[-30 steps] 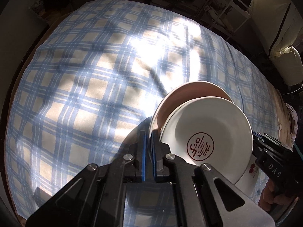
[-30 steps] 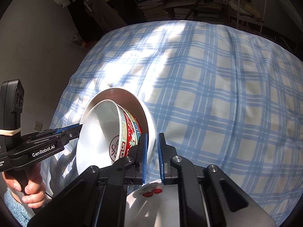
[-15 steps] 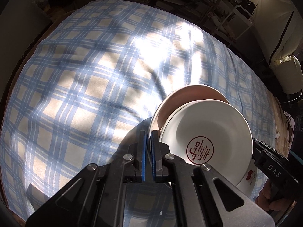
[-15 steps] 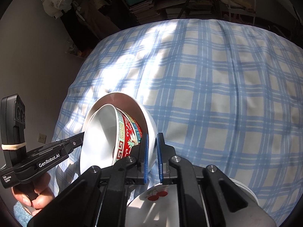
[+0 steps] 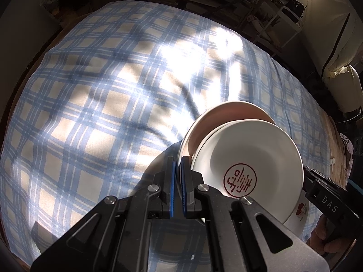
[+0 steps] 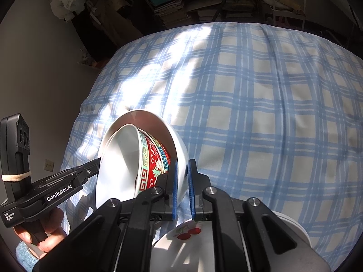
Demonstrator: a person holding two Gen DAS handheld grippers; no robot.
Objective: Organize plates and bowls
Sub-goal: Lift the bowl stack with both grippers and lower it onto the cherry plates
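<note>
Two nested bowls hang tilted over the plaid cloth, held between both grippers. The outer bowl (image 5: 226, 117) (image 6: 156, 122) is plain white. The inner bowl (image 5: 249, 149) (image 6: 122, 163) carries a red emblem inside and a red and teal pattern outside. My left gripper (image 5: 178, 181) is shut on the outer bowl's rim at its left side. My right gripper (image 6: 182, 188) is shut on the same rim at the opposite side. Under the bowls a white plate with cherries (image 5: 299, 213) (image 6: 188, 238) lies on the cloth.
A blue and cream plaid cloth (image 5: 102, 113) (image 6: 261, 113) covers the whole surface. Dark shelves with stacked books (image 6: 177, 6) stand beyond its far edge. A grey wall (image 6: 40, 68) lies left, and a pale bag (image 5: 342, 83) sits at the right.
Both grips are unchanged and the bowls stay in place. The inner bowl's red emblem, visible in the right wrist view a second ago, is now out of sight there.
</note>
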